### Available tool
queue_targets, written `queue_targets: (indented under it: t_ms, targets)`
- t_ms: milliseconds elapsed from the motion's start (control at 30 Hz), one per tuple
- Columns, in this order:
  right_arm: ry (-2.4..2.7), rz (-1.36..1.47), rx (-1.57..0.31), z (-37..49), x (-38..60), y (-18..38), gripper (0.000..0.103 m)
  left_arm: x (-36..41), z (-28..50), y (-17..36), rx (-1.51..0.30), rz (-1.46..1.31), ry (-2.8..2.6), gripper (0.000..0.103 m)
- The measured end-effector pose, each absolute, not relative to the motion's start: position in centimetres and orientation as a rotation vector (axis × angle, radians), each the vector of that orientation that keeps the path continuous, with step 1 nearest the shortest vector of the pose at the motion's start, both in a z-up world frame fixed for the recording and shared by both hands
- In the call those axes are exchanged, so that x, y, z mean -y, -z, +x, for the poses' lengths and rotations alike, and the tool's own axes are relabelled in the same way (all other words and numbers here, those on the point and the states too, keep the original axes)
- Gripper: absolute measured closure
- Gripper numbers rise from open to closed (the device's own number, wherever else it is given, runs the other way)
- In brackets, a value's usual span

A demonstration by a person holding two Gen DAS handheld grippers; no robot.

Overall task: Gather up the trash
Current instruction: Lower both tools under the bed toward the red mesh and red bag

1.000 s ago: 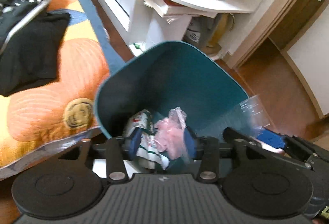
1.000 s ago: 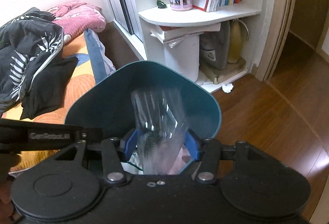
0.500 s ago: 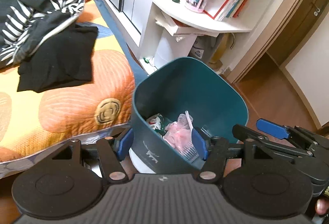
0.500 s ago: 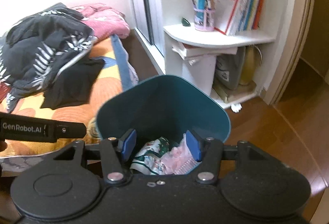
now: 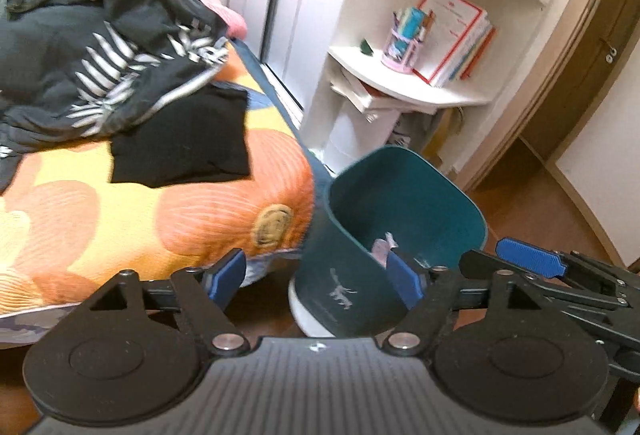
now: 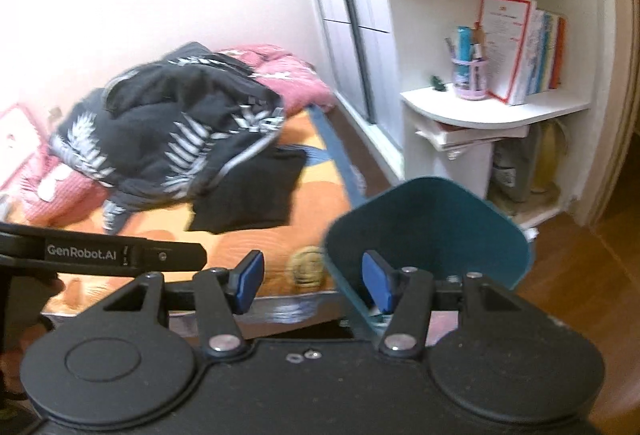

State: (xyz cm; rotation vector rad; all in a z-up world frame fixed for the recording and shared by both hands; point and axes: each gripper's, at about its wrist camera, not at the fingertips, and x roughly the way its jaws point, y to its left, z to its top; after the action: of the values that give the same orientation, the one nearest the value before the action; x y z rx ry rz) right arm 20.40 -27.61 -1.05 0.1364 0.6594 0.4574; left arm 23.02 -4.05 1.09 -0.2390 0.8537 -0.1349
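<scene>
A teal trash bin [image 5: 424, 195] stands on the floor beside the bed; it also shows in the right wrist view [image 6: 440, 223]. A bit of pink trash [image 5: 382, 247] shows inside it. My left gripper [image 5: 316, 279] is open and empty, pulled back above the bin's near wall. My right gripper [image 6: 312, 279] is open and empty, just left of the bin's rim; it also shows at the right of the left wrist view [image 5: 528, 261].
The bed with an orange flowered cover [image 5: 160, 203] carries black clothes [image 5: 100, 55] and a pink blanket [image 6: 288, 75]. A white corner shelf [image 6: 492, 111] holds books and a pen cup. Wooden floor [image 6: 580, 275] and a door frame lie to the right.
Both grippers let go of their trash into the bin, opened wide, and pulled back up and to the left. The clear plastic and the pink piece have left the jaws.
</scene>
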Motion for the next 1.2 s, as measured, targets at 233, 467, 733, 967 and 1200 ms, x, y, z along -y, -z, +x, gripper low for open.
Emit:
queue_targets:
  t_ms: [233,467,733,967,1200]
  targets:
    - [-0.528,0.111,-0.651,18.1,23.9,1.9,0.047,-0.2,19.6,-0.8,-0.802,-0.228,0.074,0.019]
    - [-0.611,0.054,-0.753,17.3,19.9,5.3,0.047,-4.1,17.4,2.5,-0.815,-0.271,0.044,0.000]
    - [-0.540,0.016,-0.981,18.7,16.3,12.9,0.047,-8.7,17.4,9.9,-0.930,-0.306,-0.055,0.000]
    - [-0.528,0.045,-1.118,20.3,13.9,19.6,0.047,-12.1,18.5,18.4,-1.068,-0.303,-0.145,0.000]
    - [-0.550,-0.001,-1.276,21.3,11.5,26.8,0.047,-14.4,20.0,26.1,-1.203,-0.270,-0.213,0.000]
